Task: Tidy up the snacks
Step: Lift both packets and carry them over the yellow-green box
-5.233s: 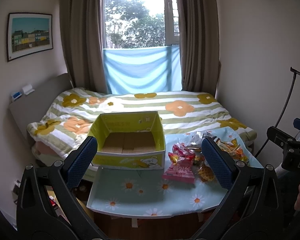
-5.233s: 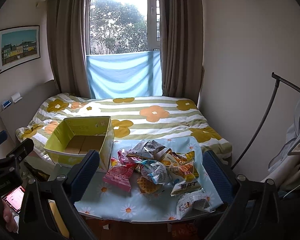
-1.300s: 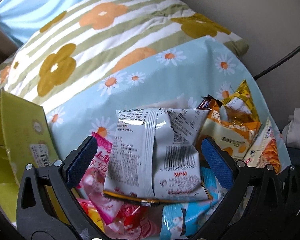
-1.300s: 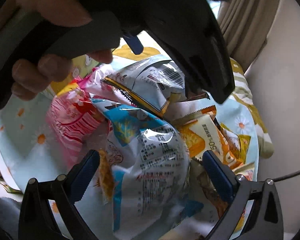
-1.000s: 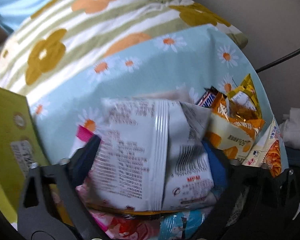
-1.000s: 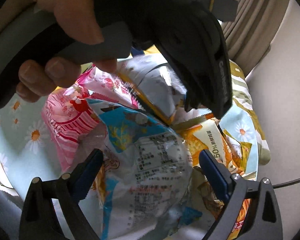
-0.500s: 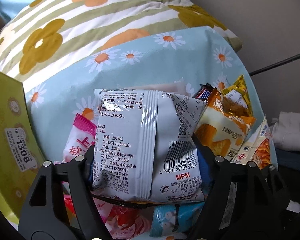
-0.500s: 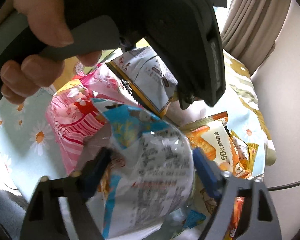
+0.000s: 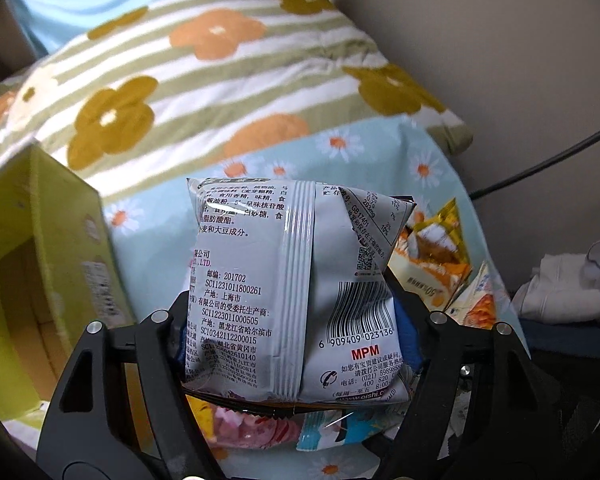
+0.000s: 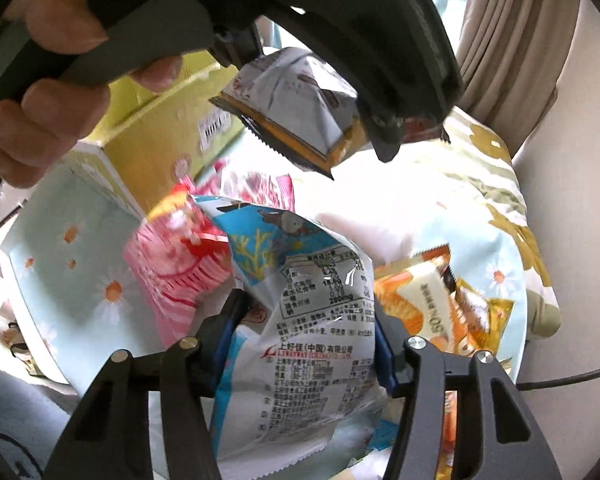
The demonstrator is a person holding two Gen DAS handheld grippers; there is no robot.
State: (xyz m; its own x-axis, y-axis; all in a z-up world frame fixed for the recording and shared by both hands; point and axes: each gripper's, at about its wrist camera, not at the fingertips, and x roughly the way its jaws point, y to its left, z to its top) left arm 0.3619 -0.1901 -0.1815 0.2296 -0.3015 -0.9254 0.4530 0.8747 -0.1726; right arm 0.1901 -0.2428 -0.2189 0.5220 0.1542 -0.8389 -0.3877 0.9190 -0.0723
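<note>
My left gripper [image 9: 294, 332] is shut on a silver snack bag [image 9: 292, 280] with its printed back and barcode facing me, and holds it above the pile. The right wrist view shows that same silver bag [image 10: 296, 112] hanging high in the left gripper, with a hand [image 10: 40, 120] around the handle. My right gripper [image 10: 304, 344] has a blue and white snack bag [image 10: 312, 320] between its pads. Its jaws are closing and squeeze the bag's sides. The open yellow box [image 9: 40, 240] stands to the left on the table.
A pink bag [image 10: 168, 272] and orange packets [image 10: 420, 300] lie on the daisy tablecloth [image 9: 380, 148]. Behind it is a bed with a flowered blanket [image 9: 180, 80]. A black cable [image 9: 540, 168] and white cloth [image 9: 560, 288] are at the right, near the wall.
The left jaws closed on the silver bag and lifted it off the pile. The right jaws came in from wide apart onto the blue and white bag.
</note>
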